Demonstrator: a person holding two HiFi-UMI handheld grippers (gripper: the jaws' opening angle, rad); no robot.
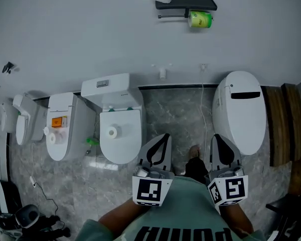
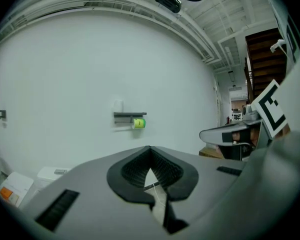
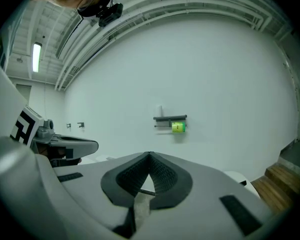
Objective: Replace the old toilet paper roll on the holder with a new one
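Head view: holder carries a green roll under its right end. Jaws of left gripper and right gripper pressed together, empty.

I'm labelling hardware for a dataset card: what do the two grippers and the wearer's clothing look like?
Both the left gripper and right gripper have smooth grey tapered bodies with black ribbed pads lining the jaws. Each carries a white cube with black square markers. The person wears a green shirt with black lettering.
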